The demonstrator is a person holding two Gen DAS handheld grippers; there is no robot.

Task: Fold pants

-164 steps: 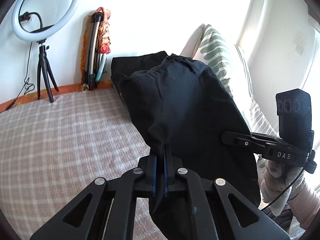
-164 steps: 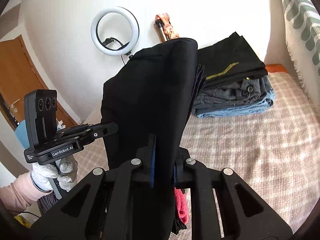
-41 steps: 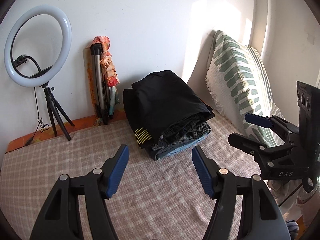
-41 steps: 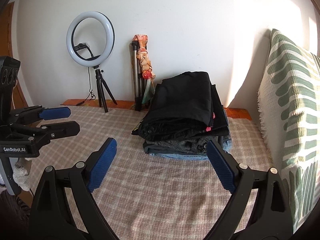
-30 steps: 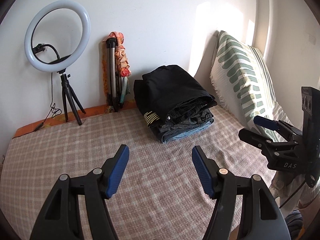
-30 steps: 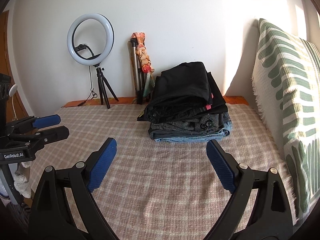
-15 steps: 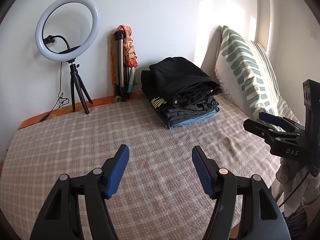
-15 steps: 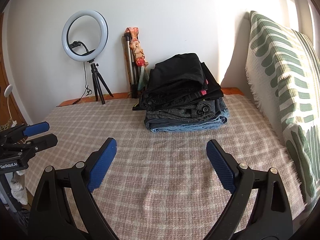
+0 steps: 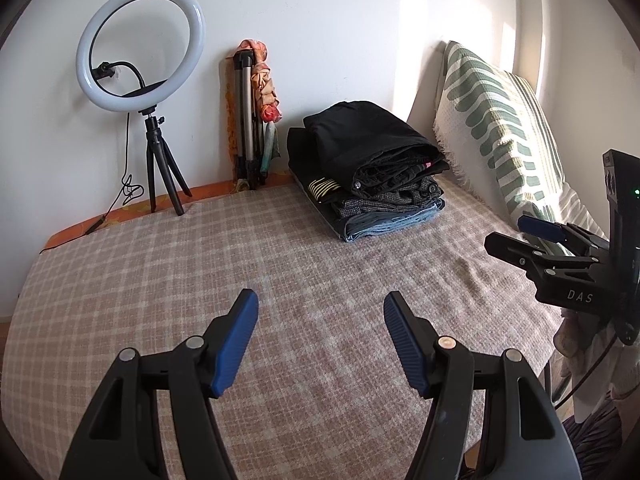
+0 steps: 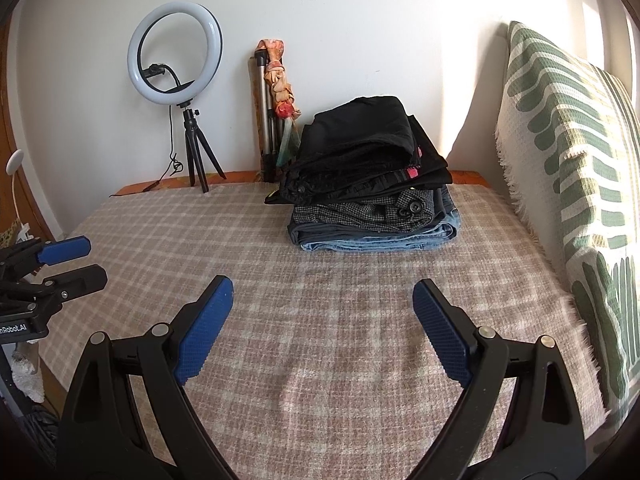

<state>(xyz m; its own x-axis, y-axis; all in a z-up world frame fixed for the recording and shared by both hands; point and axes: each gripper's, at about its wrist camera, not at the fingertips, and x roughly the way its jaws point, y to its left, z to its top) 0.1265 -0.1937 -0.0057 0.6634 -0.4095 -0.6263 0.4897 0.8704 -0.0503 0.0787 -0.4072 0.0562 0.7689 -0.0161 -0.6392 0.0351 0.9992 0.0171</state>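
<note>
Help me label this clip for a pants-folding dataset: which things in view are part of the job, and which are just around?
Part of the job:
- stack of folded pants
- checked bed cover
- left gripper, open
- right gripper, open

Just around:
- ring light
- folded tripod
- green-patterned pillow

Right hand-held gripper (image 10: 323, 294) stood wide apart, nothing between its blue pads, above the checked bed cover (image 10: 340, 344); left hand-held gripper (image 10: 74, 262) showed at left edge, also parted and empty; stack of folded pants (image 10: 370, 196) sat at the far end of the bed, black pair on top; ring light (image 10: 175, 54) on tripod by wall; green-patterned cushion (image 10: 576, 168) leaned at right.
</note>
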